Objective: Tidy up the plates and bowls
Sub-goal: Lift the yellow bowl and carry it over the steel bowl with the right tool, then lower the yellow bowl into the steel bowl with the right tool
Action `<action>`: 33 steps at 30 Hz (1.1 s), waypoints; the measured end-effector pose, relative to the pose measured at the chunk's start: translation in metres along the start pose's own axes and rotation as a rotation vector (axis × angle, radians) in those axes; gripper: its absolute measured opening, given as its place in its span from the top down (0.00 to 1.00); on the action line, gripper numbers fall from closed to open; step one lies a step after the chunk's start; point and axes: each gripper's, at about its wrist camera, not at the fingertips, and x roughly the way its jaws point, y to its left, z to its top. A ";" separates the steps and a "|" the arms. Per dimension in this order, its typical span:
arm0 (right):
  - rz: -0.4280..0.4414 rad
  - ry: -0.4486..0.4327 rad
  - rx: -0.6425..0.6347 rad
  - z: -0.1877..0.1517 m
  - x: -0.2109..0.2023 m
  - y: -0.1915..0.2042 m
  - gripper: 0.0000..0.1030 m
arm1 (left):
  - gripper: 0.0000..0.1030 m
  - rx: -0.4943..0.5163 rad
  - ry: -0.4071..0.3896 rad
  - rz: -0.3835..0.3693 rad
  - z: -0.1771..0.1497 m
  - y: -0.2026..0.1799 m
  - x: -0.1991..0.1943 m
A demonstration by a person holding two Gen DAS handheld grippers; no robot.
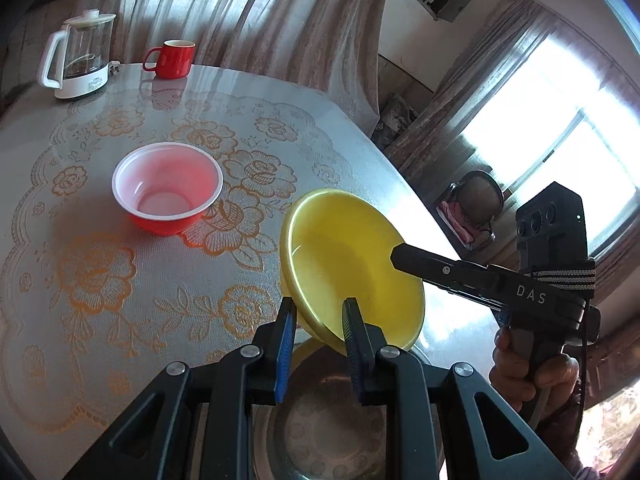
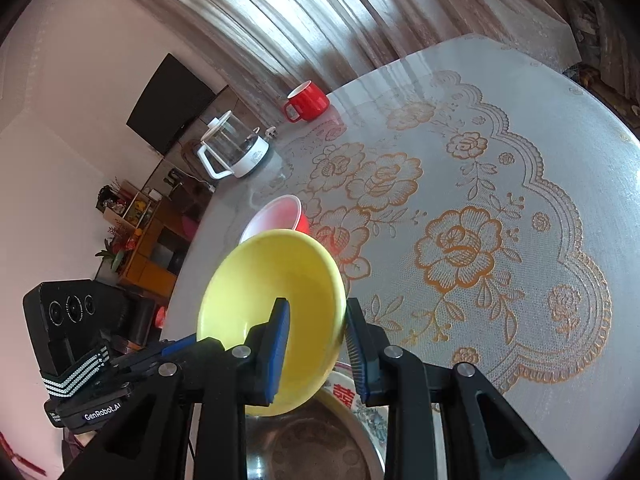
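A yellow bowl [image 1: 348,264] is held tilted in the air above a steel bowl [image 1: 332,428]. Both grippers grip its rim: my left gripper [image 1: 318,312] at the near edge, my right gripper [image 2: 316,316] on the opposite edge; the right one also shows in the left wrist view [image 1: 400,258]. The yellow bowl also shows in the right wrist view [image 2: 276,304]. The steel bowl [image 2: 312,444] sits on a patterned plate [image 2: 344,392]. A red bowl with a white inside [image 1: 168,188] stands upright on the table, also seen in the right wrist view [image 2: 276,216] behind the yellow bowl.
A red mug [image 1: 172,58] and a glass kettle on a white base [image 1: 80,56] stand at the table's far side. The round table [image 2: 520,160] has a lace-patterned cover. A chair [image 1: 476,200] stands beyond the table edge, near a window.
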 end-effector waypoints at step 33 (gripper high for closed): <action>0.067 0.021 -0.013 -0.092 -0.045 0.022 0.62 | 0.77 0.024 -0.010 -0.058 -0.097 -0.015 -0.048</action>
